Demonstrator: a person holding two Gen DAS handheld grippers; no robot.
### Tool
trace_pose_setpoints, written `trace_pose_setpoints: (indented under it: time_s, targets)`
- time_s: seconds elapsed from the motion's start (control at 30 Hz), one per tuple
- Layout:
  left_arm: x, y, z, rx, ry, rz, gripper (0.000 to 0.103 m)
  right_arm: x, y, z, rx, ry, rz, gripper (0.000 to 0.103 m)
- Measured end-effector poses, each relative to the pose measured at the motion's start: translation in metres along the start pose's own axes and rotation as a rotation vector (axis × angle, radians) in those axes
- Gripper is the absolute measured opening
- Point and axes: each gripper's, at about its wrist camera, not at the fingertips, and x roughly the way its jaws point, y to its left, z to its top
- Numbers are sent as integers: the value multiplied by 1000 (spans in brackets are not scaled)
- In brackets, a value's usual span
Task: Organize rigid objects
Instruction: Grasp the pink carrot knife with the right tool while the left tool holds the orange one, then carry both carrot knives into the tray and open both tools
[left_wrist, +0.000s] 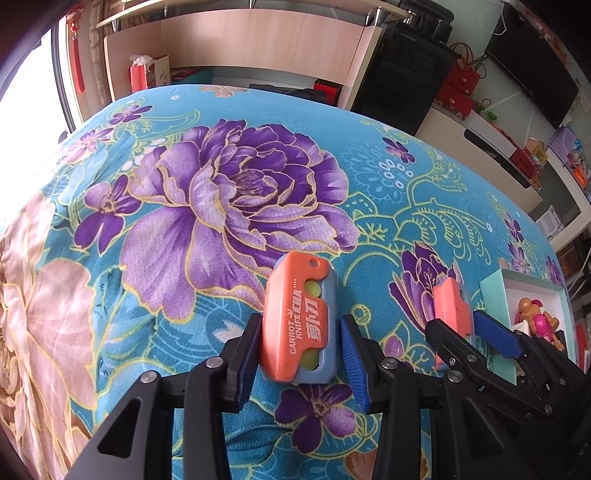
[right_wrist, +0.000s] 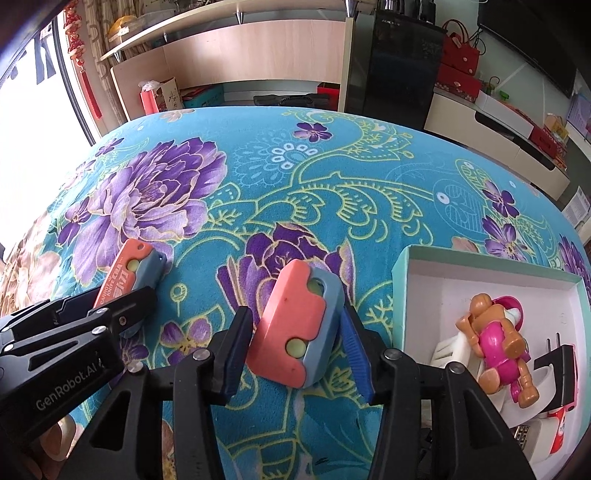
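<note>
Each hand has a toy carrot knife between its fingers, and the step in hand looks like grasping both so they can go into the open box, the landmark for everything here. The left gripper straddles the printed carrot knife, which lies on the floral cloth well to the left of the box; its left pad touches the orange side while the right pad stands slightly off, so the grip is not fully closed. The right gripper brackets the plain carrot knife, just left of the box wall, its pads near or touching. To do this well, I judge both should squeeze squarely across the short width before lifting. Each knife's long axis runs away from its camera, along the fingers, the far end leaning slightly right. A toy figure already lies inside the box.
</note>
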Motion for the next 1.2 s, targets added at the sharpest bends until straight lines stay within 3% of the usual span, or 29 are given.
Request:
trace_pose_setpoints:
  time_s: [0.67,1.0,1.2]
  targets:
    - [8,-7,3,41,-26,55,48,5,5,-2,-24,-3,-28,50]
    - [4,-14,3,85,-39,90,45,2,0,-2,10,-13,-2,45]
    - [-16,-17,7,89,-103,72,45,-16,-11,1,49,-73,-4,44]
